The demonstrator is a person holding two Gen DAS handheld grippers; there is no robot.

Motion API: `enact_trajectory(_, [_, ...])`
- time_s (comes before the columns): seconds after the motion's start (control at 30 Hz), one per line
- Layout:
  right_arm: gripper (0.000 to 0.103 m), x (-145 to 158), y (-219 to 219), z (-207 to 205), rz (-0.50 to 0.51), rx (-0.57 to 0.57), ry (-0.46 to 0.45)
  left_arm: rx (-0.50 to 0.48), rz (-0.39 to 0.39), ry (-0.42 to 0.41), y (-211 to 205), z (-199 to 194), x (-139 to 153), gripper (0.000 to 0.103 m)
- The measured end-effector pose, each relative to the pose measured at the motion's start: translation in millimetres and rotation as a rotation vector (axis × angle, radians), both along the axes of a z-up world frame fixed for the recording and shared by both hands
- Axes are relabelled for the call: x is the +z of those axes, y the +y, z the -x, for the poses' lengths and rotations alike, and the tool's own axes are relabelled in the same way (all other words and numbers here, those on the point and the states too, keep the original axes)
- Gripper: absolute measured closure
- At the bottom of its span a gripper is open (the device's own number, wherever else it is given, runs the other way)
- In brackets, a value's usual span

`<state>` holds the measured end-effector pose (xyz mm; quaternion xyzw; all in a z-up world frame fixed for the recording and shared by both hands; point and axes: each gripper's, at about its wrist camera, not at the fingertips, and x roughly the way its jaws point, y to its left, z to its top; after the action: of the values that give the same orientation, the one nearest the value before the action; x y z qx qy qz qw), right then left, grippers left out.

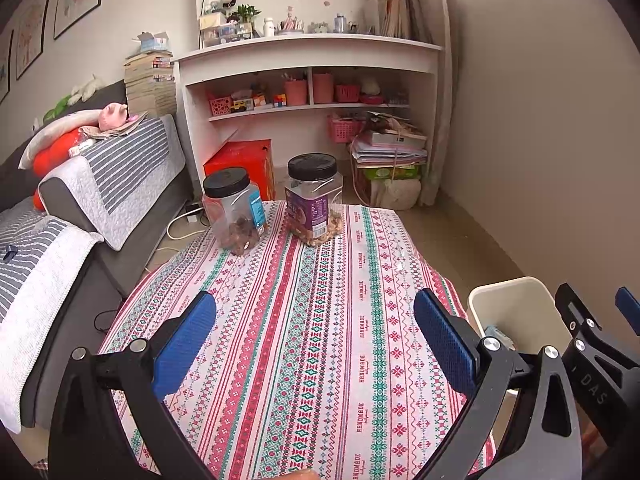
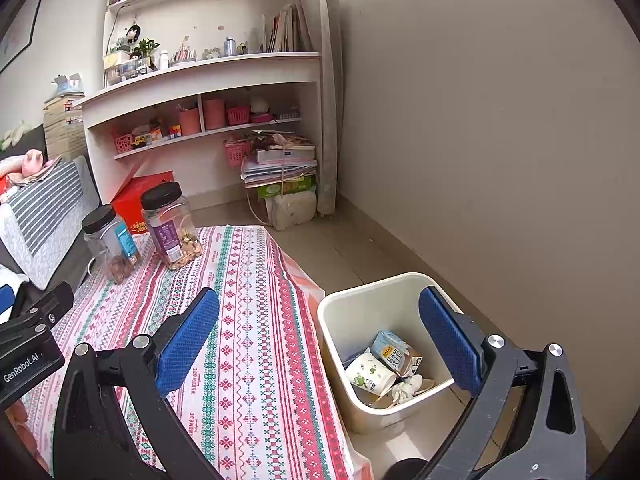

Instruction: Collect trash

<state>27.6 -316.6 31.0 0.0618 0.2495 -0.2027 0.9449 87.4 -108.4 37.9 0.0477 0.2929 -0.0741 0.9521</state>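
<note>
A cream waste bin (image 2: 340,320) stands on the floor right of the table; it also shows in the left wrist view (image 1: 516,304). Inside lie a paper cup (image 2: 370,374), a small carton (image 2: 396,352) and crumpled tissue (image 2: 404,390). My right gripper (image 2: 320,338) is open and empty, above the table edge and the bin. My left gripper (image 1: 316,342) is open and empty over the patterned tablecloth (image 1: 304,320). The right gripper shows at the right of the left wrist view (image 1: 596,328).
Two black-lidded clear jars (image 1: 234,210) (image 1: 315,198) with snacks stand at the table's far end. A grey sofa (image 1: 100,200) runs along the left. Shelves (image 1: 308,80), a red box (image 1: 244,160) and stacked papers (image 1: 390,148) are beyond. A wall (image 2: 500,160) is close on the right.
</note>
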Motion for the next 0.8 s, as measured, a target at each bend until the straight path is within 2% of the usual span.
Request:
enact_trajectory(0.63, [0.007,-3.3,-2.8,-4.2,-0.001,0.018,0.044,0.0,-0.015,-0.006,-5.9,1.7,-1.2,0.007])
enact_trajectory(0.8, [0.007,-3.9,-3.8,-5.7,-0.01,0.025,0.056,-0.013,-0.021,-0.037,-6.2,6.2,-0.9,0.007])
